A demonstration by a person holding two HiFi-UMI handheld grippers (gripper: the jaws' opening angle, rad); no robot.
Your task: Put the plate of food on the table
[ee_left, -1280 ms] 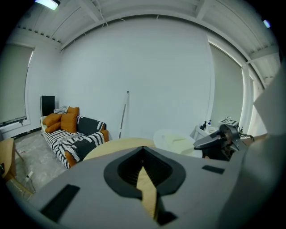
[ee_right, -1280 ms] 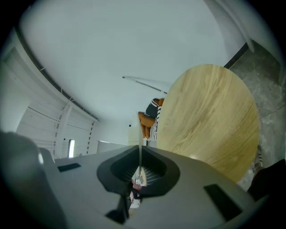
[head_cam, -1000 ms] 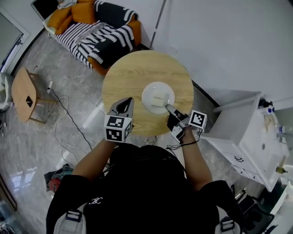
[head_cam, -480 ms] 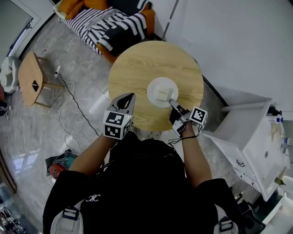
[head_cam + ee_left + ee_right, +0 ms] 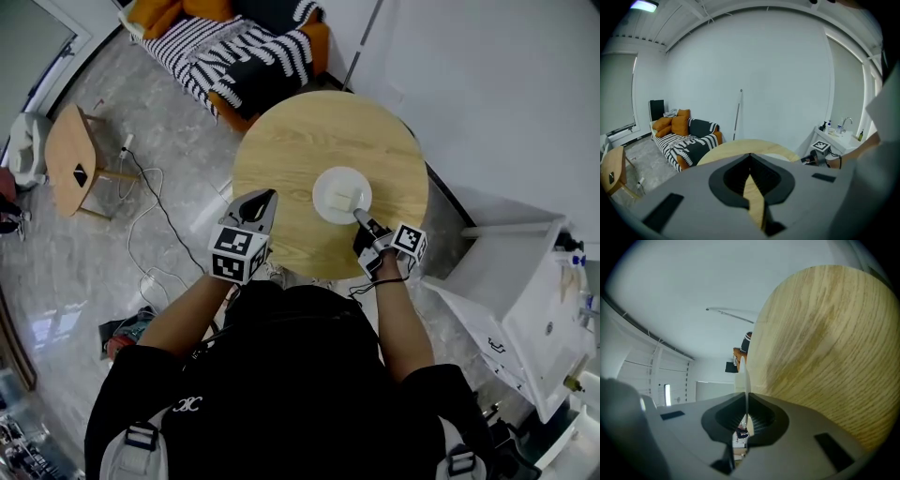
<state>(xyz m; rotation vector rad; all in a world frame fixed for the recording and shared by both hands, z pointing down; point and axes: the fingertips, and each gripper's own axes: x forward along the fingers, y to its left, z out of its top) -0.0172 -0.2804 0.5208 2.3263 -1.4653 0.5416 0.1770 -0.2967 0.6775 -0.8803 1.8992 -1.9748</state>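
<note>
The round surface (image 5: 291, 150) is pale wood, matt, with visible grain. The plate (image 5: 323, 199) looks smooth and white, perhaps ceramic. At left, the floor (image 5: 56, 272) is glossy marbled tile.

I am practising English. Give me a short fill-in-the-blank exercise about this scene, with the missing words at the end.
1. The right gripper is shut on the rim of the white ____.
2. The wooden table has a ____ top.
3. The left gripper is shut and holds ____.
4. The striped blanket lies on the ____.
Missing words: plate; round; nothing; sofa.
</note>
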